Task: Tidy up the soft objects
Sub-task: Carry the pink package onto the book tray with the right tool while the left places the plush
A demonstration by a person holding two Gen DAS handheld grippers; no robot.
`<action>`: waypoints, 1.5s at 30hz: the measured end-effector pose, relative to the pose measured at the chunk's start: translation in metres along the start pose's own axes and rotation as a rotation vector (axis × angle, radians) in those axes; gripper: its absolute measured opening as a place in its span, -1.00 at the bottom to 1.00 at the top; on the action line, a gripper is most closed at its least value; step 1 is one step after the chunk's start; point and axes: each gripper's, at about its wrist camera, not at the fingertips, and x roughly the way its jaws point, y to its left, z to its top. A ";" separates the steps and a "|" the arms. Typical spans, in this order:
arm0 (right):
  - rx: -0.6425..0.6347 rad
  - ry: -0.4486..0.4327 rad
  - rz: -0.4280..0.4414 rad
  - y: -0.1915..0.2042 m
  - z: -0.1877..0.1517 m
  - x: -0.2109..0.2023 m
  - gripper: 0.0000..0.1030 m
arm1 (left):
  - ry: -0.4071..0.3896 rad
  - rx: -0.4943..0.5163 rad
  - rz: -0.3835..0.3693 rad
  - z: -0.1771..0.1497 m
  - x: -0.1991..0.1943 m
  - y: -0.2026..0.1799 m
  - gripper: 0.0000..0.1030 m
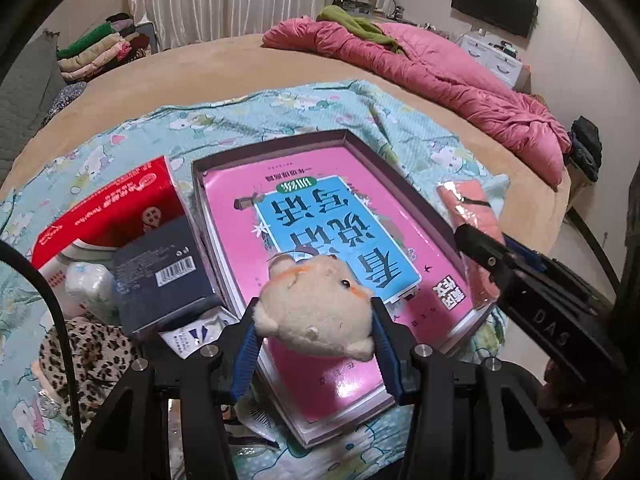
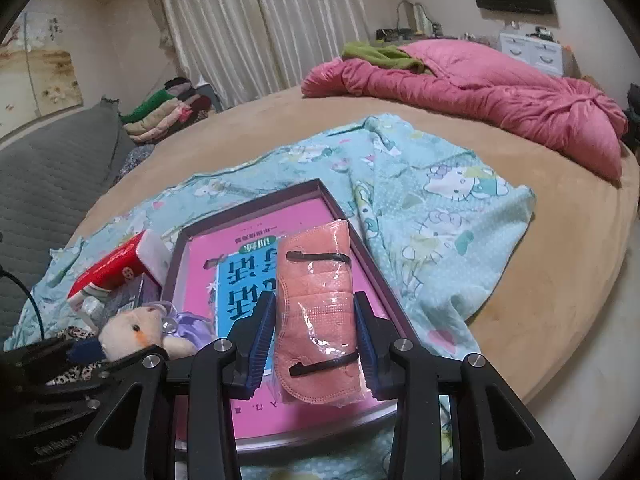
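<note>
My left gripper (image 1: 316,334) is shut on a cream plush toy (image 1: 316,308), its blue pads pressing both sides. The toy hangs over the near end of a shallow box (image 1: 272,144) that holds a pink and blue book (image 1: 340,216). My right gripper (image 2: 316,336) is shut on a salmon-pink packet of folded masks in clear plastic (image 2: 320,300), held over the right part of the same box (image 2: 256,200). The left wrist view shows that packet (image 1: 472,204) at the box's right edge. In the right wrist view the plush toy (image 2: 128,334) shows at lower left.
Left of the box lie a red tissue box (image 1: 112,208), a dark blue carton (image 1: 164,276), a white pack (image 1: 86,284) and a leopard-print cloth (image 1: 88,356). All rest on a teal cartoon sheet (image 2: 432,208) on the bed. A pink quilt (image 1: 440,72) and folded clothes (image 1: 100,48) lie farther back.
</note>
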 end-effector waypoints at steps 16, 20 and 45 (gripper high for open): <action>-0.010 0.155 -0.020 -0.001 -0.007 0.033 -0.22 | 0.038 0.014 0.028 -0.009 0.022 -0.002 0.00; -0.014 0.198 -0.039 -0.002 -0.010 0.041 -0.21 | 0.046 0.010 0.021 -0.012 0.025 0.000 0.00; 0.044 0.165 -0.070 -0.012 -0.009 0.033 0.05 | 0.107 0.001 -0.025 -0.018 0.025 -0.003 0.03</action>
